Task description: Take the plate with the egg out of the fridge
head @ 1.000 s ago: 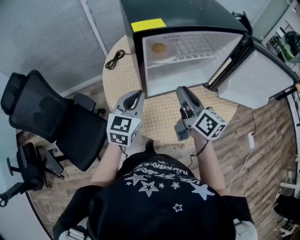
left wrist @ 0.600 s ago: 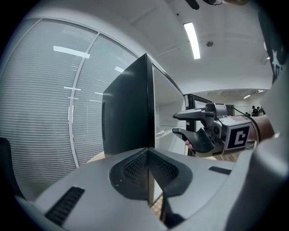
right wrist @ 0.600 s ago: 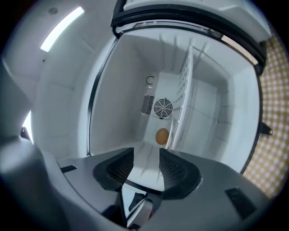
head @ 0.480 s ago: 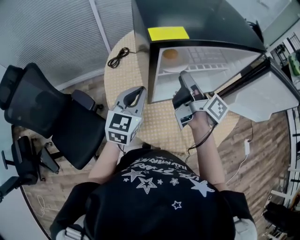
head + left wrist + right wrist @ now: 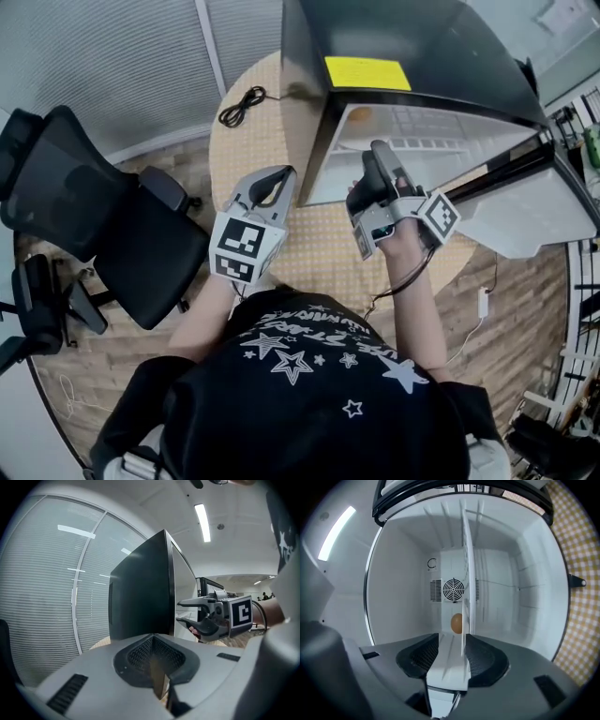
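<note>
The black mini fridge stands open on the round table. A brown egg lies deep inside on the white shelf. Its plate shows only edge-on and blends with the shelf. The head view shows neither the egg nor the plate. My right gripper, turned on its side, is at the fridge mouth, with its jaws wide apart astride the shelf's front edge, short of the egg. From the left gripper view the right gripper also shows open. My left gripper hovers left of the fridge front, shut and empty.
The fridge door hangs open to the right. A coiled black cable lies on the table left of the fridge. A black office chair stands at the left. A round fan grille sits in the fridge's back wall.
My right gripper has moved forward up to the fridge opening, and its jaws have widened. The head view has shifted, so egg and plate no longer show. The left gripper has barely moved.
</note>
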The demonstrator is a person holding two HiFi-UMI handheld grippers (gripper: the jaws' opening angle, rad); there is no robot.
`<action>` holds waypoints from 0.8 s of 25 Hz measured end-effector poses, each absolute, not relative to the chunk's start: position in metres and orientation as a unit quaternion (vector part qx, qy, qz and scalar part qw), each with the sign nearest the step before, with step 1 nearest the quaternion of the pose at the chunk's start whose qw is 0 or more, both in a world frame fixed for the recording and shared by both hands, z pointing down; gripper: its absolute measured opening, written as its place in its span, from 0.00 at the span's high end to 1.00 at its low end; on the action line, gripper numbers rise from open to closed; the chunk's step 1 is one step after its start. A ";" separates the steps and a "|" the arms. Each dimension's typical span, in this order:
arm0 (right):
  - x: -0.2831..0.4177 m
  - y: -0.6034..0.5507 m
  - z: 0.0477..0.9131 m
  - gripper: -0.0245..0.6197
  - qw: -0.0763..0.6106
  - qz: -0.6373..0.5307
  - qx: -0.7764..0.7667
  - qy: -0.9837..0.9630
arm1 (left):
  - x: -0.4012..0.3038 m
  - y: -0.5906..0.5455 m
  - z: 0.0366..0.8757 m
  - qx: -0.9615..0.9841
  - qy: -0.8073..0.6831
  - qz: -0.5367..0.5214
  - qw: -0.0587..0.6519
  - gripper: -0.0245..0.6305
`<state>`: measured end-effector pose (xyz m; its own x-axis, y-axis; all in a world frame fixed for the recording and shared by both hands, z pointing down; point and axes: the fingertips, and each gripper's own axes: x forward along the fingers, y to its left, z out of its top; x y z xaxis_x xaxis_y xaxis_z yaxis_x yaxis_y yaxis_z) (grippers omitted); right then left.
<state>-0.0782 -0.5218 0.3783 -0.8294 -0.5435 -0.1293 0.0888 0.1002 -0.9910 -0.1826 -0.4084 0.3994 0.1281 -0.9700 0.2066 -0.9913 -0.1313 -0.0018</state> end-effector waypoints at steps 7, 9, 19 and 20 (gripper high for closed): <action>-0.087 -0.520 0.388 0.71 0.231 -0.657 -0.181 0.694 | -0.191 -0.406 0.407 0.747 -0.656 0.074 0.074 0.96; -0.087 -0.521 0.391 0.76 0.219 -0.655 -0.191 0.698 | -0.190 -0.407 0.406 0.747 -0.656 0.075 0.074 0.95; -0.082 -0.520 0.397 0.91 0.224 -0.663 -0.221 0.679 | -0.183 -0.410 0.408 0.748 -0.655 0.073 0.082 0.96; -0.080 -0.518 0.397 0.91 0.226 -0.664 -0.220 0.678 | -0.183 -0.410 0.408 0.749 -0.653 0.074 0.083 0.96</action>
<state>-0.0804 -0.5176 0.3966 -0.8010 -0.5984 -0.0138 0.0013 0.0213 -0.9998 -0.1830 -0.4101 0.4075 0.1359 -0.9664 0.2181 -0.9907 -0.1331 0.0275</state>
